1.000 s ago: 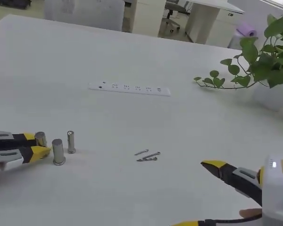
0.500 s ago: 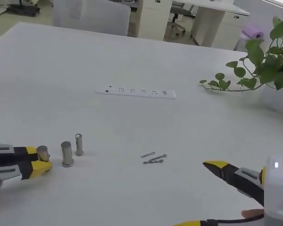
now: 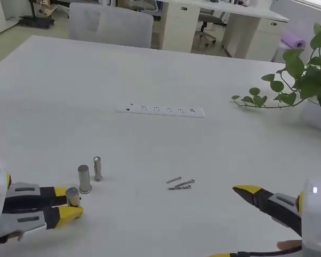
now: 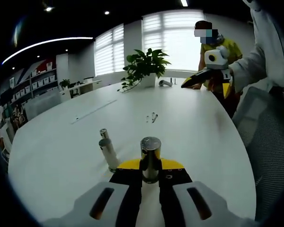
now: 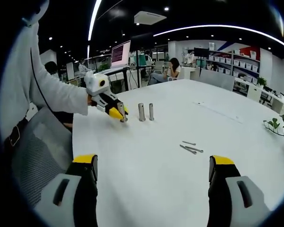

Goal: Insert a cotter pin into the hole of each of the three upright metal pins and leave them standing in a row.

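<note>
My left gripper (image 3: 64, 204) sits at the lower left, shut on an upright metal pin (image 3: 73, 196); in its own view that pin (image 4: 150, 157) stands between the yellow jaws. Just beyond it stand two more metal pins (image 3: 84, 179) (image 3: 97, 168), free on the white table. Several small cotter pins (image 3: 181, 183) lie loose in the middle of the table, also seen as cotter pins (image 5: 189, 148) ahead of my right gripper (image 5: 154, 163). That gripper (image 3: 232, 222) hangs wide open at the lower right, holding nothing.
A white power strip (image 3: 160, 110) lies across the table's middle, beyond the pins. A potted plant (image 3: 305, 75) stands at the far right edge. Chairs and desks sit behind the table. A person sits far off (image 5: 173, 66).
My left gripper has drawn the held pin toward me, from left of the two standing pins to just in front of them. The head camera has tilted. The right gripper stays put.
</note>
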